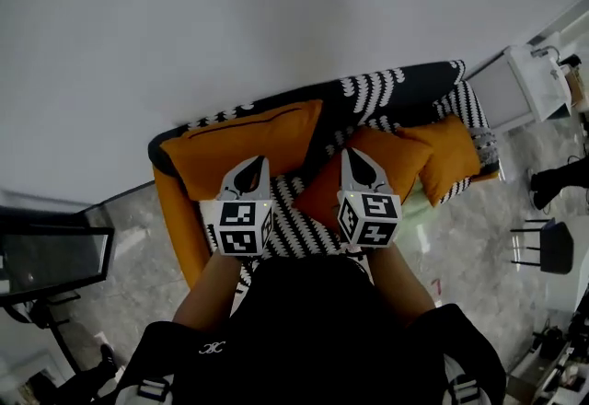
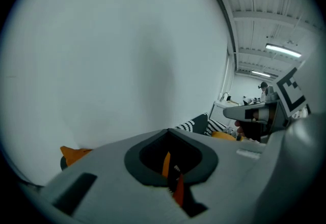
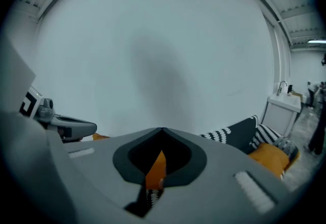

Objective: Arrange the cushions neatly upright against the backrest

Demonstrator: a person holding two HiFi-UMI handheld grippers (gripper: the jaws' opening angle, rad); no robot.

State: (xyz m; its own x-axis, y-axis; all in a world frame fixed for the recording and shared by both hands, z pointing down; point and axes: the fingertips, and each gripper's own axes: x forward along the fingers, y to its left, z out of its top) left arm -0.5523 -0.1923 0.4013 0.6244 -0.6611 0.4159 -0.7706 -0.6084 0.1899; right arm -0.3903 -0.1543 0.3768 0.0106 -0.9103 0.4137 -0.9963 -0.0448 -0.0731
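- Hovering side by side at the centre of the head view, the left gripper (image 1: pixel 258 162) and right gripper (image 1: pixel 348 156) each have their jaws pressed together, with nothing between them.
- A sofa (image 1: pixel 405 86) with a black-and-white patterned cover stands against a white wall (image 1: pixel 230 17).
- A large orange cushion (image 1: pixel 221 150) lies across its left part, just beyond the left gripper's tip.
- A darker orange cushion (image 1: pixel 405 155) sits mid-seat, partly under the right gripper; contact cannot be told.
- A smaller orange cushion (image 1: pixel 453 159) rests at the sofa's right end, touching the darker one.
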